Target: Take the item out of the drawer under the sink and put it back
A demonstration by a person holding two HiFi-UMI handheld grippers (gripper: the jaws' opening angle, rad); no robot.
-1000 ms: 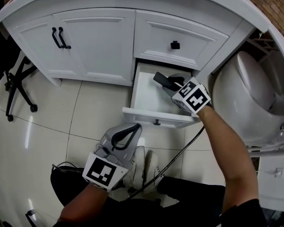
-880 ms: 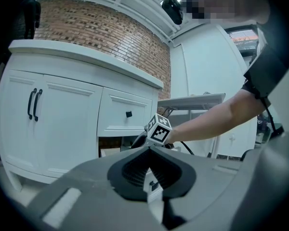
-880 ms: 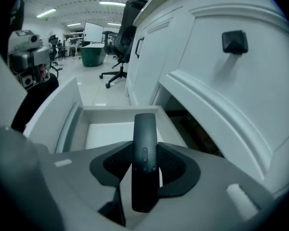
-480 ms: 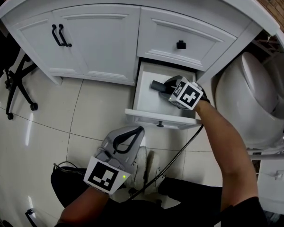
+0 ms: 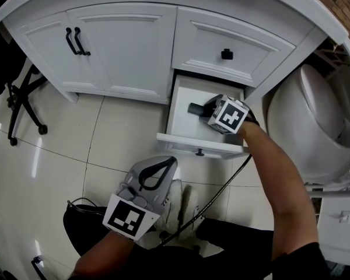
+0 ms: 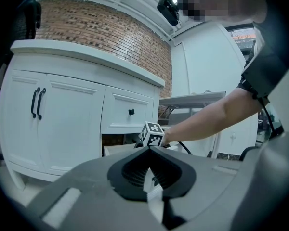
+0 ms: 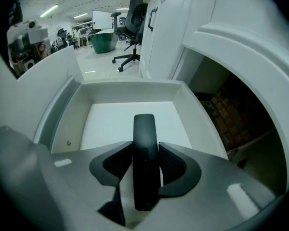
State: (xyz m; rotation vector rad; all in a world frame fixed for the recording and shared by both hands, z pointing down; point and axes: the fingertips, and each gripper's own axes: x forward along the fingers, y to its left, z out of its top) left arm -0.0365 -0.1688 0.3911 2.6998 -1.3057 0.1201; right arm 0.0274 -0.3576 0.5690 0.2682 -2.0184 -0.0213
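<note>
In the head view the drawer (image 5: 184, 127) under the sink cabinet (image 5: 122, 45) stands pulled out over the tiled floor (image 5: 76, 150). The right gripper (image 5: 213, 107) reaches into it from the right side. A dark, flat item (image 5: 193, 108) sticks out of its fingers, near the back edge of the drawer. The left gripper (image 5: 169, 158) hangs lower, above the floor and well apart from the drawer front.

In the left gripper view the fingers of the left gripper (image 6: 151, 150) are together, with nothing between them (behind them the cabinet and the other arm show).

In the right gripper view the fingers of the right gripper (image 7: 145, 143) are clamped on the item (image 7: 145, 126). Its free end hangs over the white bottom and points at the opposite drawer wall (image 7: 130, 91). Whether it touches the bottom, I cannot tell.
</note>
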